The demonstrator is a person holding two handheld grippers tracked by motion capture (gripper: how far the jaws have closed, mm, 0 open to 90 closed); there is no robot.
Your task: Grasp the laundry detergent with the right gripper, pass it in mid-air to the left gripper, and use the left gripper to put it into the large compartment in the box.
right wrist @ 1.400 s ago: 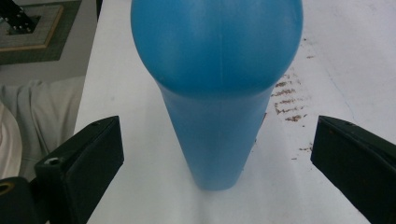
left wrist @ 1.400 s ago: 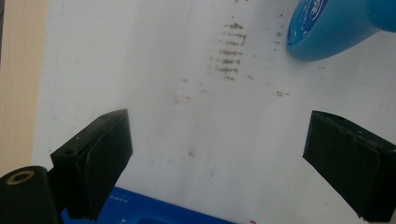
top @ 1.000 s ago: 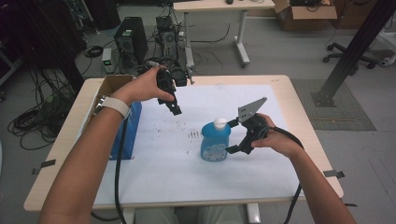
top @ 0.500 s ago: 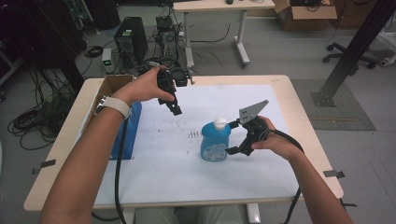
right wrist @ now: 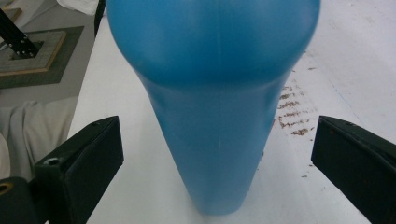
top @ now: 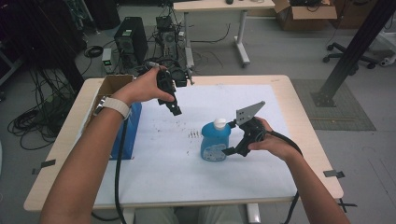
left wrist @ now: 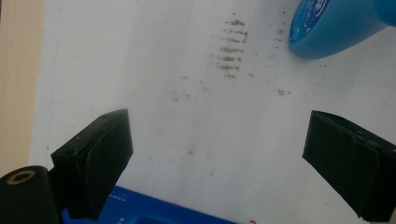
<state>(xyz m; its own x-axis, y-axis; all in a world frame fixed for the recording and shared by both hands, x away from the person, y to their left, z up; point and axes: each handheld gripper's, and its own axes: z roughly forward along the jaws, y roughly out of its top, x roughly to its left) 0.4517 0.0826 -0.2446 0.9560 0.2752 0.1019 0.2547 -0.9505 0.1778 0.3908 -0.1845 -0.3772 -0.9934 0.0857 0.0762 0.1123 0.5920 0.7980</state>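
A blue bottle (top: 214,143) with a white cap (top: 219,123) stands upright on the white sheet (top: 261,158) that covers the table. My right gripper (top: 231,138) is at the bottle's right side. In the right gripper view the bottle (right wrist: 215,93) sits between the wide-apart jaws of my right gripper (right wrist: 215,135), with a gap on each side, so it is open. My left gripper (top: 173,108) hangs above the sheet's far left part, pointing down. In its own view, my left gripper (left wrist: 217,135) is open with nothing in it, and the bottle (left wrist: 327,28) shows at the top right.
A blue box (top: 131,130) lies at the sheet's left edge beside my left forearm, and its corner (left wrist: 154,212) shows under the left gripper. A cardboard box (top: 109,86) sits at the table's far left corner. Brown smudges (top: 194,134) mark the sheet left of the bottle.
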